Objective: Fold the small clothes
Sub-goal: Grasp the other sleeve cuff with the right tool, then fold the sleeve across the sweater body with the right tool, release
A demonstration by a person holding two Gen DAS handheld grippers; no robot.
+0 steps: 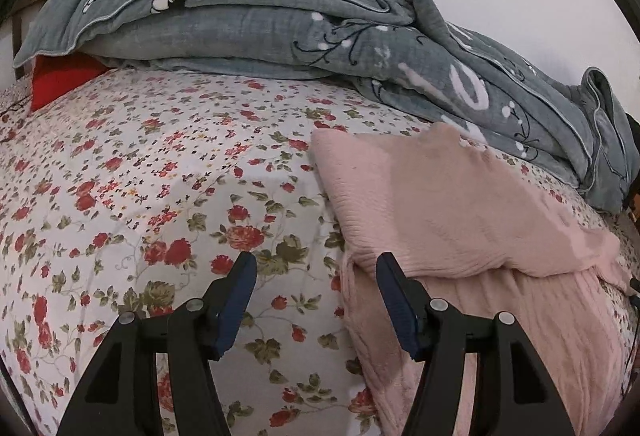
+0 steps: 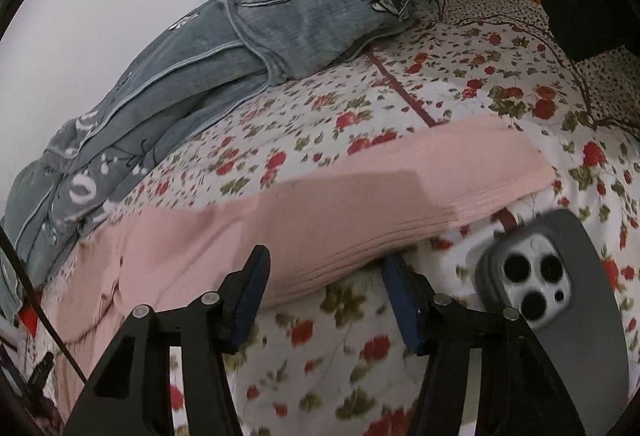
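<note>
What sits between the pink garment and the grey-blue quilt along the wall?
In the right wrist view, only bare floral bedsheet separates the pink garment from the grey-blue quilt. In the left wrist view the garment's far corner nearly meets the quilt.

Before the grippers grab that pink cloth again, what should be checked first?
1. Left gripper open: ok.
2. Right gripper open: ok.
3. Pink cloth lying folded over on the bed: ok.
4. Cloth edge between the right fingers: looks so, contact cannot tell.
5. Phone clear of the cloth: ok, but close beside the right gripper.
6. Grey quilt off the cloth: cannot tell, it lies close.
</note>
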